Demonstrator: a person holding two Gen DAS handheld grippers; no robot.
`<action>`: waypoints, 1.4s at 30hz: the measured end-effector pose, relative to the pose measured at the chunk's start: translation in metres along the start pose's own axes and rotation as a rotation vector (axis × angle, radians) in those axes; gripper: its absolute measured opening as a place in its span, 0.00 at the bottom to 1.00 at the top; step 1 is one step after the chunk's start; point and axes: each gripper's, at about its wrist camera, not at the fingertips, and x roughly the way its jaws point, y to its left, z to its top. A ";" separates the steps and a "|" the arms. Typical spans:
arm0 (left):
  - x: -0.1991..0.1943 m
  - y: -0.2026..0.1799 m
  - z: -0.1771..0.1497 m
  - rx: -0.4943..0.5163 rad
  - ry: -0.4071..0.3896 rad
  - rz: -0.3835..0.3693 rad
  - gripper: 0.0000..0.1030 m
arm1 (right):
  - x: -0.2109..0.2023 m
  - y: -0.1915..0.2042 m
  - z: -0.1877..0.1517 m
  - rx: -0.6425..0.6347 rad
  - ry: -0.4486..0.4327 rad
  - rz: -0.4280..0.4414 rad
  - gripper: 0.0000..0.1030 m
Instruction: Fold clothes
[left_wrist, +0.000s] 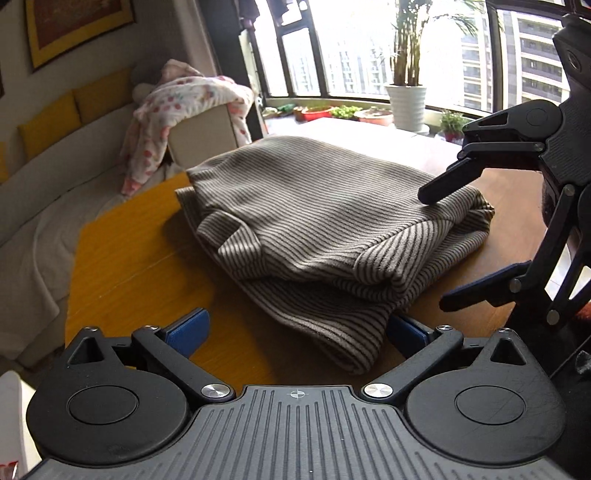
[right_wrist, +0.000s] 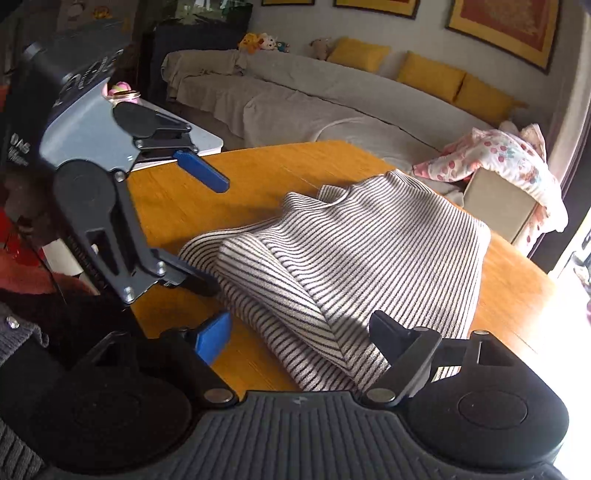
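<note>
A folded brown-and-cream striped garment (left_wrist: 325, 229) lies in a thick bundle on the wooden table (left_wrist: 129, 258); it also shows in the right wrist view (right_wrist: 369, 258). My left gripper (left_wrist: 295, 332) is open, its blue pads on either side of the bundle's near folded corner, holding nothing. My right gripper (right_wrist: 299, 339) is open at the bundle's near edge; from the left wrist view (left_wrist: 436, 251) its upper finger rests on top of the cloth and its lower finger is beside it. The left gripper appears in the right wrist view (right_wrist: 210, 232), open at the bundle's left end.
A sofa (right_wrist: 332, 96) with yellow cushions runs behind the table. A floral blanket (left_wrist: 184, 107) hangs over a box beside the table. Potted plants (left_wrist: 406, 99) stand by the window. The table edge (left_wrist: 74, 266) is close on the left.
</note>
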 end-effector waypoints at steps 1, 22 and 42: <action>-0.001 0.002 0.001 -0.013 -0.007 0.001 1.00 | -0.002 0.004 -0.001 -0.028 -0.005 -0.003 0.81; -0.015 -0.002 0.010 0.049 -0.059 -0.108 1.00 | 0.019 -0.036 0.012 0.201 0.028 -0.006 0.49; 0.006 0.036 0.023 -0.243 -0.048 -0.189 1.00 | 0.035 0.008 -0.009 -0.298 0.011 -0.278 0.34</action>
